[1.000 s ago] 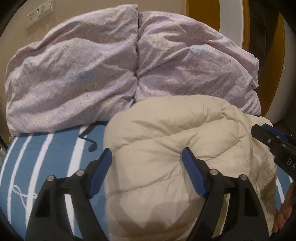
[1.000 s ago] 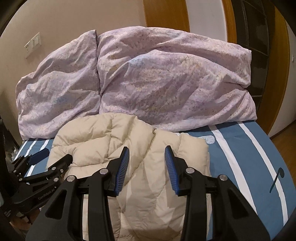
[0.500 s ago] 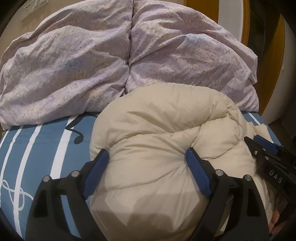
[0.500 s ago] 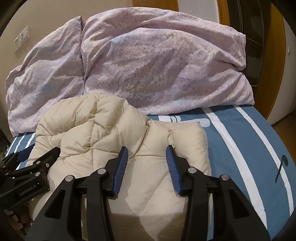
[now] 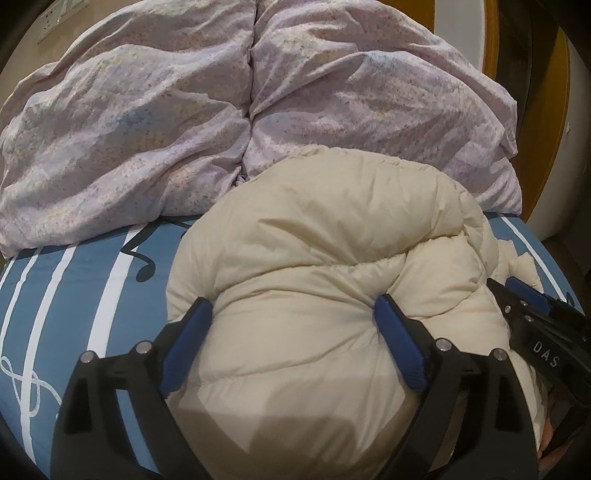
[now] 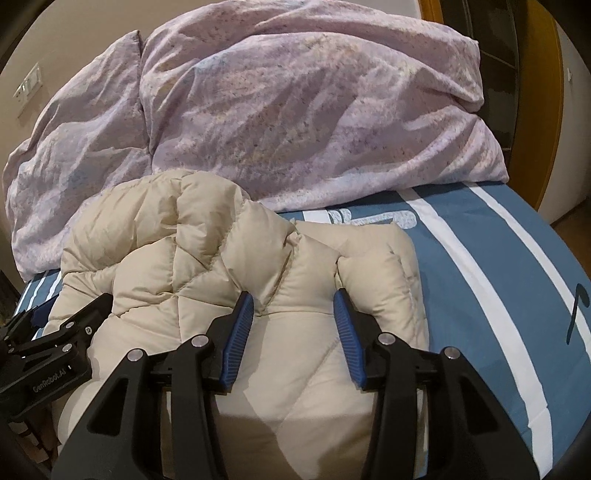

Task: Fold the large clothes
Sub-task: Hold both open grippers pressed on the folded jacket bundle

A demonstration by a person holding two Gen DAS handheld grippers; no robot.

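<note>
A puffy cream down jacket [image 5: 332, 236] lies bundled on the blue striped bed sheet [image 5: 74, 295]. My left gripper [image 5: 291, 314] straddles its thick left bulge. Both blue pads dent the fabric while the jaws are opening. In the right wrist view the same jacket [image 6: 177, 236] shows its quilted folds, and my right gripper [image 6: 291, 310] is shut on a narrower fold near the jacket's right edge. Each gripper shows in the other's view: the right gripper [image 5: 524, 299] at the jacket's right side, the left gripper [image 6: 55, 325] at its left.
A crumpled lilac duvet [image 5: 147, 110] is heaped across the back of the bed, right behind the jacket. Bare sheet [image 6: 480, 258] stretches to the right of the jacket. A wooden door frame [image 5: 554, 110] stands at the far right, and a wall switch [image 5: 62, 11] at the upper left.
Both grippers have sunk toward the bed with the jacket, which now fills more of each view. The left jaws have spread wider around the bulge.
</note>
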